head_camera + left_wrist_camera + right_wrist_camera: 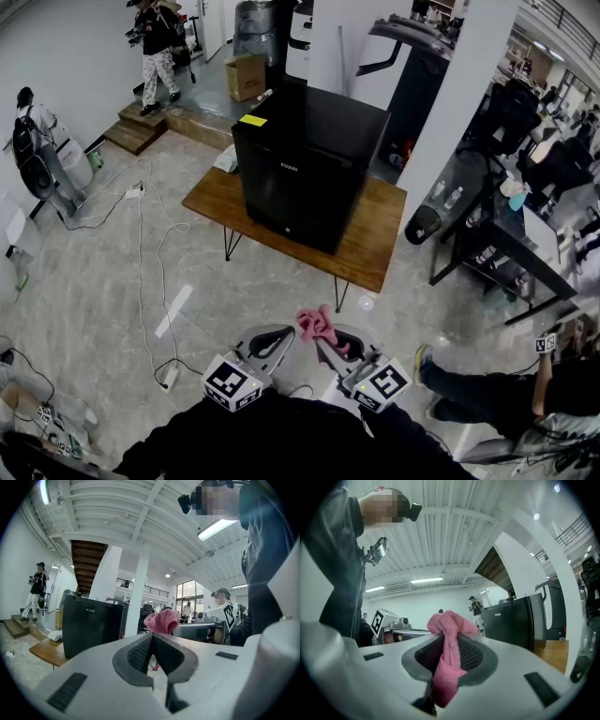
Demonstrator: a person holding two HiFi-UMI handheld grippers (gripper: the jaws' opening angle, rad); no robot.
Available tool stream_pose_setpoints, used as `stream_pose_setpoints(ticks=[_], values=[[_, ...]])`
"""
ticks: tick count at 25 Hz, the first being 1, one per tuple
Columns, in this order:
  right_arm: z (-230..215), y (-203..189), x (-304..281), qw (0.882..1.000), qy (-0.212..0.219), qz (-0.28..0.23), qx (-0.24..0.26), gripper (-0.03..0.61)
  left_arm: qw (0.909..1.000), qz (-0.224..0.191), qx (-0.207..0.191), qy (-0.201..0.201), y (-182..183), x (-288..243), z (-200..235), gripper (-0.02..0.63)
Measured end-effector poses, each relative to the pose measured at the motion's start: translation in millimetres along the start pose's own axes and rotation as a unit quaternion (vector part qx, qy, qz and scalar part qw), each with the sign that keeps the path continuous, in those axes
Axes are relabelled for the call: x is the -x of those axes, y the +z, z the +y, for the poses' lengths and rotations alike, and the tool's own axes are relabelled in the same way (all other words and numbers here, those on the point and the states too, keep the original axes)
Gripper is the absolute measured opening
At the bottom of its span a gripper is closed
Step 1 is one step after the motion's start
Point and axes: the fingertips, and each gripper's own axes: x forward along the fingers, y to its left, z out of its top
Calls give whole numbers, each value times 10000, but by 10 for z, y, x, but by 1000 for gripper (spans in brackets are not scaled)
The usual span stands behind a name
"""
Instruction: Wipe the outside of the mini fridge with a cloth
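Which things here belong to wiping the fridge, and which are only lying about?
For the job: pink cloth, shut in the right gripper; black mini fridge.
Lying about: cardboard box, white cable on the floor, water bottles.

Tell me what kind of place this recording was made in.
Probably an open-plan office or lab hall: crowded desks on the right, loose cables across the stone floor, and a fridge staged on a low wooden table.
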Motion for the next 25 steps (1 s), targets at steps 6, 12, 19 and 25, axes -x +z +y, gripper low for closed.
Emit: stream_pose_setpoints(ticks=[6,12,19,25], values=[[36,-30,11,10000,13,13,11,72,10000,-6,-21,9,0,24,-32,6],[18,-29,80,10000,-36,0,-1,72,10000,30,-19,-24,-3,12,-79,6],[-91,149,106,9998,-93,-108,109,74,10000,-3,-78,-62,188,-100,-69,6],[-322,250,-115,9992,-221,-200,262,74,10000,-6,-79,6,225,-231,283,6]])
